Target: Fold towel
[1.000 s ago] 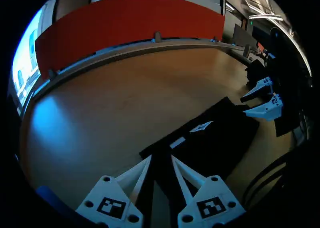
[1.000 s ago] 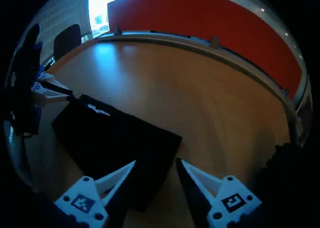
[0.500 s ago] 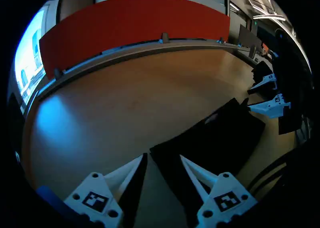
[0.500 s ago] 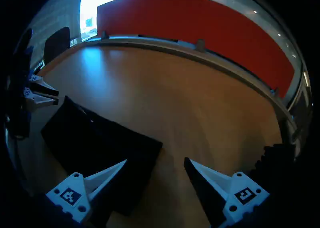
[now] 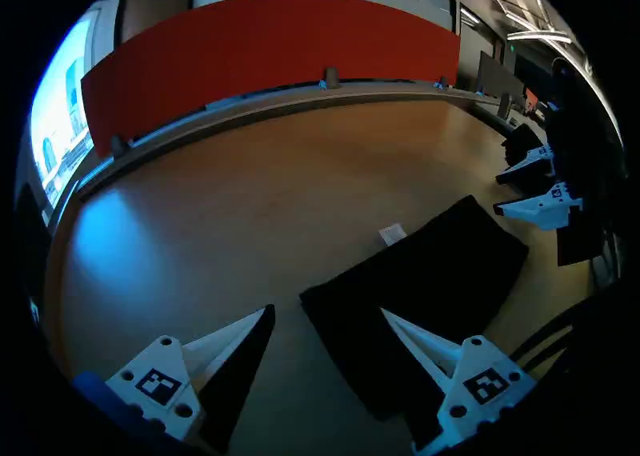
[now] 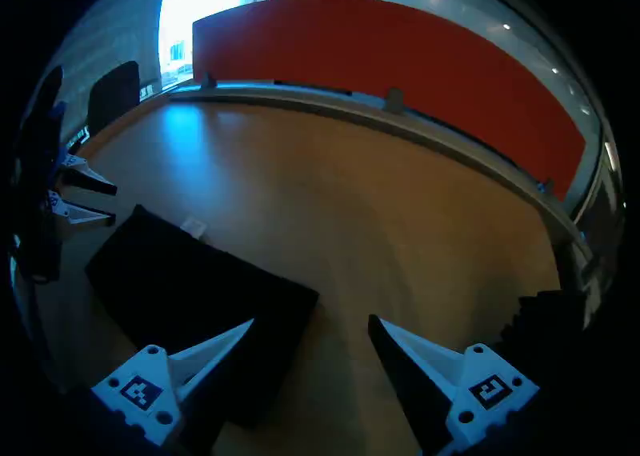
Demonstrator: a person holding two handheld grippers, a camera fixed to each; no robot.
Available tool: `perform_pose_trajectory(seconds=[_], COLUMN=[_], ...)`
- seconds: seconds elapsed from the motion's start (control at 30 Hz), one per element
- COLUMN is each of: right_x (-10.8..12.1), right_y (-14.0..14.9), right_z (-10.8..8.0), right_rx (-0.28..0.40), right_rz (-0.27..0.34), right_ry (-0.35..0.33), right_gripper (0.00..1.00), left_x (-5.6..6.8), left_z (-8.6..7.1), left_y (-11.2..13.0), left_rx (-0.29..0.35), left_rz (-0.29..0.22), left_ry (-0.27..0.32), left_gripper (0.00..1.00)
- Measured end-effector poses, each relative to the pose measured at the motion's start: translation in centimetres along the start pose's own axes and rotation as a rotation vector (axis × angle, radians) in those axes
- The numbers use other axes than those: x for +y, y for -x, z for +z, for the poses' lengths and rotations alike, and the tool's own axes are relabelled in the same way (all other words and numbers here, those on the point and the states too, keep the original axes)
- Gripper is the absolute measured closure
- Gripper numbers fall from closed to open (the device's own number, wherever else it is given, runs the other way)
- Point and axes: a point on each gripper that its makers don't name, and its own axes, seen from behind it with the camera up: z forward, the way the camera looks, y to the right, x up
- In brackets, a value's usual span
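Note:
A black towel (image 5: pixel 424 292) lies folded flat on the wooden table (image 5: pixel 264 192), a small white tag (image 5: pixel 392 234) poking out at its far edge. My left gripper (image 5: pixel 324 310) stands open at the towel's near corner, holding nothing. In the left gripper view the right gripper (image 5: pixel 498 194) shows past the towel's far end, fingers apart. In the right gripper view the towel (image 6: pixel 192 292) and its tag (image 6: pixel 193 227) lie left of centre; my right gripper (image 6: pixel 312 322) is open over the towel's near corner. The left gripper (image 6: pixel 110 202) shows at the far left, open.
A red partition (image 5: pixel 264 48) runs along the table's far edge above a grey rail (image 5: pixel 264 104). A dark chair (image 6: pixel 112 96) stands at the far left of the right gripper view. A dark ridged object (image 6: pixel 552 320) sits at that view's right edge.
Both grippers opened and let go of the towel. The towel settled flat on the table and its white tag now sticks out at the far edge. Both grippers drew back slightly.

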Motion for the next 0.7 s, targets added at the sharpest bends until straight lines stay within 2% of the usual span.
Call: perform_pose_trajectory(seconds=[0.4, 0.7], right_x=[-0.8, -1.6], right_y=[0.6, 1.5], right_z=[-1.4, -3.2], right_rx=[0.005, 0.009], right_rz=[0.008, 0.014], right_ry=[-0.022, -0.031], right_gripper=[0.00, 0.00], left_x=[-0.2, -0.3], left_z=[-1.3, -3.6], left_y=[0.4, 1.4], left_rx=[0.008, 0.021], left_rz=[-0.020, -0.060], left_ry=[-0.017, -0.056], left_gripper=[0.13, 0.14])
